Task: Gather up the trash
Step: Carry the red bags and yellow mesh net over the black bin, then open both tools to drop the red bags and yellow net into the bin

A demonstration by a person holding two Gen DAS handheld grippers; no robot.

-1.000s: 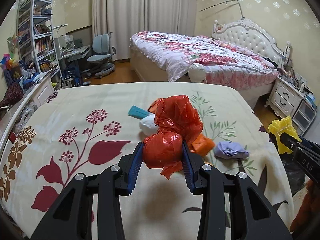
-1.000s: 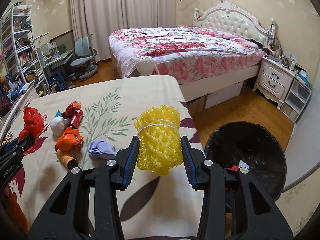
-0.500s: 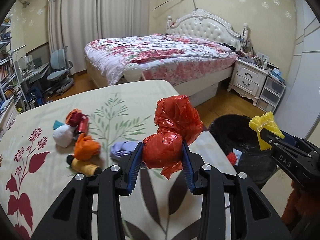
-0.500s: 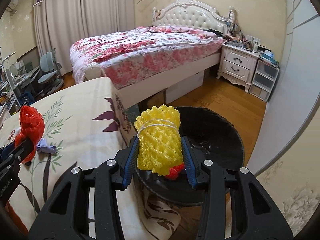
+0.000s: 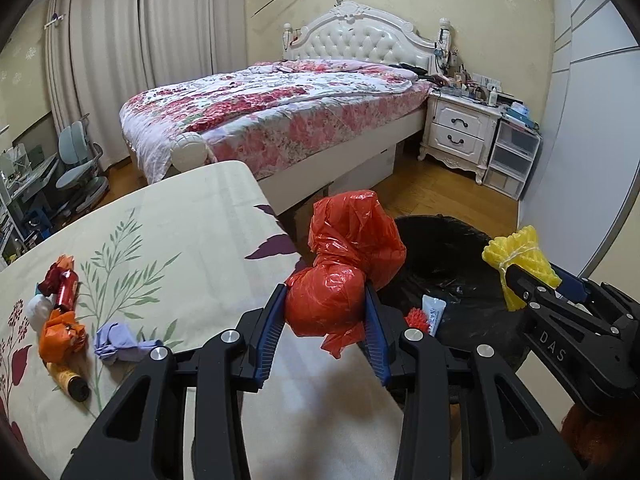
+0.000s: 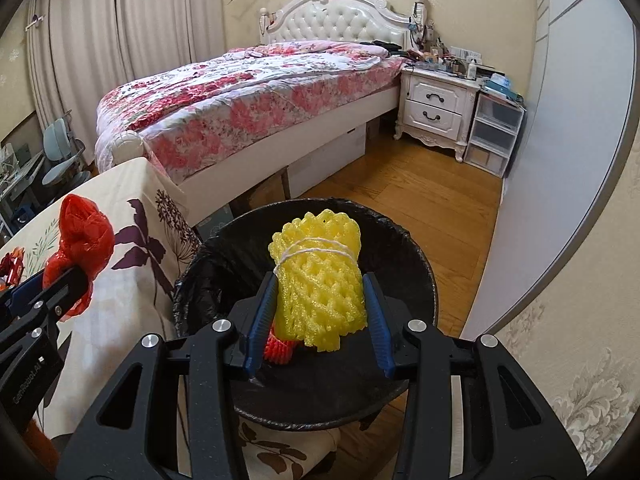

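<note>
**A bedroom with floral bed and wood floor**

A bed (image 5: 280,108) with a white tufted headboard (image 5: 360,40) and a red floral quilt stands against cream wallpaper with pale snowflake motifs. Beside it, a white two-drawer nightstand (image 5: 460,136) and clear plastic drawers (image 5: 512,160) rest on wood flooring (image 6: 420,200). Closed beige curtains (image 5: 140,60) hang left; a grey-blue chair (image 5: 76,168) sits below.

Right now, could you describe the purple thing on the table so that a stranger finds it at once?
Find the table with the leaf-print cloth. Near its front edge, right of an orange bag and a yellow bottle, lies the crumpled lilac cloth. It is the only pale purple piece there.
</note>
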